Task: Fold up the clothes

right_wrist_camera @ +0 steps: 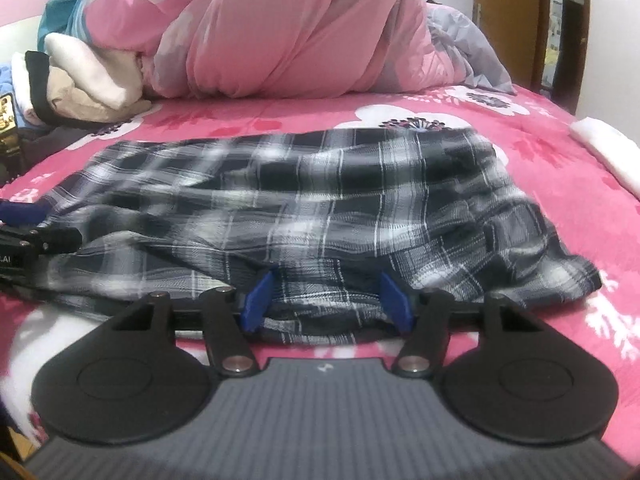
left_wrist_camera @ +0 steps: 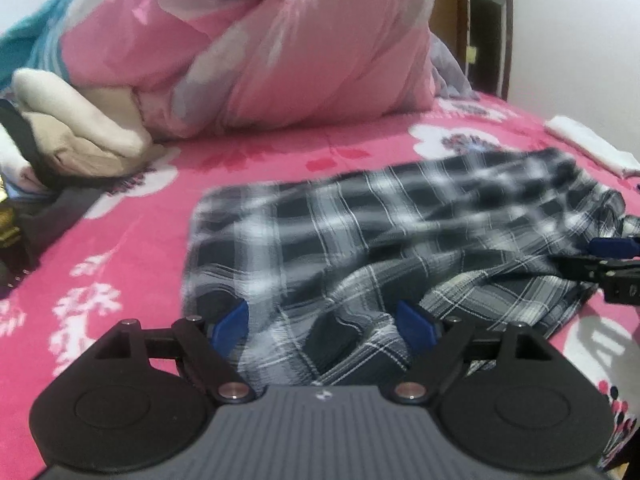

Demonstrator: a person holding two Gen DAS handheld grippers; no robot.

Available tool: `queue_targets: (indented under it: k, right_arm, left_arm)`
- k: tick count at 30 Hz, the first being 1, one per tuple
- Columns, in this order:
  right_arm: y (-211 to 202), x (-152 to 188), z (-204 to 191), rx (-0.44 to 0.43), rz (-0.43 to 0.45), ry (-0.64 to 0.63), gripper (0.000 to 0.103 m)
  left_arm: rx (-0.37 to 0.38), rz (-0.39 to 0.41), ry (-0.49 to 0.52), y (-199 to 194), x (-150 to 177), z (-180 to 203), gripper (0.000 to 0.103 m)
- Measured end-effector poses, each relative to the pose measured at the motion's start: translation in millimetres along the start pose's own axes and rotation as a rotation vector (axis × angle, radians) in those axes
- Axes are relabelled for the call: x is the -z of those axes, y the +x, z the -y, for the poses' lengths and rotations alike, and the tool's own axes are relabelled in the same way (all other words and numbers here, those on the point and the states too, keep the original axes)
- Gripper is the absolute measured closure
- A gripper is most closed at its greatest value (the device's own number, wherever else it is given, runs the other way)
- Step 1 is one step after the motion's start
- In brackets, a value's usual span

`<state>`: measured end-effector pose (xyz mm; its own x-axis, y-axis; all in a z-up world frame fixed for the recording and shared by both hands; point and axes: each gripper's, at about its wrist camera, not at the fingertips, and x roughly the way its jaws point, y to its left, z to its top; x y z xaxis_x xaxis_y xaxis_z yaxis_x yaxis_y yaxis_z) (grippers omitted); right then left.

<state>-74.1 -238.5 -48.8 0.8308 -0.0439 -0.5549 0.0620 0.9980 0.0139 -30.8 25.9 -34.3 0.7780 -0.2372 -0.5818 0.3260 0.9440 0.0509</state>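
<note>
1. Handling, left side: I judge the plaid shirt (left_wrist_camera: 360,232) to be light, thin and fully limp. It will drape and slide rather than hold a crease, and a single layer may peel away from the layers beneath. The floral bedspread (left_wrist_camera: 256,176) under it looks fuzzy and should resist sliding.
2. Left gripper (left_wrist_camera: 322,324): the blue fingers (left_wrist_camera: 230,322) stand wide apart, straddling a raised ridge of plaid cloth at the near hem. They hold nothing that I can confirm; the cloth lies between them unclamped.
3. Hold point, left: I would take the near edge low, pinching all layers together, not the crest of the wrinkle.
4. Right gripper (right_wrist_camera: 326,300): its fingers (right_wrist_camera: 258,298) also stand well open, with the shirt's near hem bunched between them and no clamp on the cloth.
5. Hold point, right: the same rule applies; I would match the left grip height so the fabric lifts evenly.
6. Location: the shirt lies in the middle of the bed, in front of the pink duvet (right_wrist_camera: 280,28), with a stack of folded clothes (right_wrist_camera: 80,84) to the far left and a white folded cloth (right_wrist_camera: 608,148) to the far right.
7. Appearance: black, grey and white check, spread wide but rumpled, with overlapping layers and diagonal creases. Whether a fold is already laid in, I cannot tell; motion blur obscures its far edge.
</note>
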Motion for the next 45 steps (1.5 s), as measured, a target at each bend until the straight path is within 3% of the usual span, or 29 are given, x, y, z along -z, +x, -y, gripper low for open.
queue_targets:
  k: [7,13,18,22,25,26,28,32,34,36,39,42,45]
  right_arm:
    - [-28,-31,-22,-0.086,0.068,-0.073,0.041]
    - [-13,-59,-45,-0.192,0.030,-0.052,0.041]
    - [1,-81,-72,-0.268,0.006,-0.056,0.042]
    - [15,-98,-95,-0.327,-0.020,-0.065,0.043]
    - [29,-108,-112,-0.364,-0.042,-0.078,0.050]
    - [35,-107,-117,-0.374,-0.055,-0.082,0.057]
    - [47,-103,-124,-0.386,-0.086,-0.085,0.067]
    - [76,-81,-131,-0.357,-0.223,-0.121,0.071]
    - [79,-79,-132,-0.357,-0.266,-0.139,0.071]
    - [75,-85,-133,-0.358,-0.284,-0.159,0.071]
    - [75,-114,-134,-0.438,-0.288,-0.114,0.071]
    - [87,-149,-152,-0.484,-0.248,-0.181,0.070]
    - [114,-179,-175,-0.568,-0.208,-0.308,0.048]
  left_arm:
    - [-0.033,0.058,-0.094,-29,4,-24,0.018]
    - [-0.034,0.068,-0.167,-30,7,-47,0.018]
    - [-0.033,0.059,-0.175,-27,12,-59,0.023]
    - [0.005,0.043,-0.199,-25,16,-69,0.033]
    - [0.041,0.025,-0.234,-24,21,-77,0.046]
    - [0.050,0.023,-0.247,-23,23,-80,0.049]
    - [0.067,0.025,-0.269,-24,24,-87,0.050]
    - [0.096,0.021,-0.253,-16,22,-94,0.052]
    - [0.116,-0.017,-0.242,-7,25,-95,0.052]
    - [0.130,-0.007,-0.253,-7,29,-97,0.052]
    - [0.153,0.009,-0.270,-7,34,-100,0.053]
    - [0.175,0.025,-0.286,-7,39,-104,0.061]
    - [0.197,0.040,-0.302,-7,44,-107,0.071]
